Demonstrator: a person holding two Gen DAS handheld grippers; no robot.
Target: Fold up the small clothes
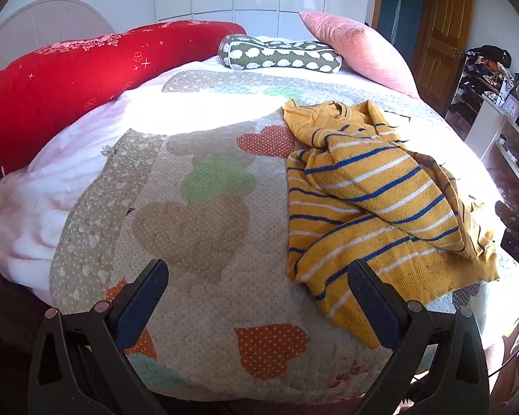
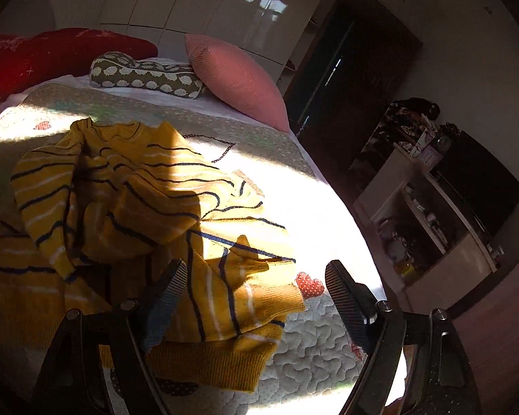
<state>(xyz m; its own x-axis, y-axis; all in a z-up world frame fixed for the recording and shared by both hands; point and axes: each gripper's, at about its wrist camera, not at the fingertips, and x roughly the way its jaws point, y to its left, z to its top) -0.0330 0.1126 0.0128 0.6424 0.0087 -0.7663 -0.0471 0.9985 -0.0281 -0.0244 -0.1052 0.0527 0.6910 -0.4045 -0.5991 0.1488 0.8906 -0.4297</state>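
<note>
Here the yellow striped sweater (image 1: 380, 186) lies crumpled on the quilt (image 1: 197, 228), at two o'clock of the left gripper (image 1: 259, 297); both it and the right gripper (image 2: 256, 297) are spread apart, empty.

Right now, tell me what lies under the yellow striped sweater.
The yellow striped sweater lies crumpled on the heart-patterned quilt, which shows all around it. Whatever sits directly beneath its bunched folds is covered. Both grippers, left and right, are open above it.
</note>
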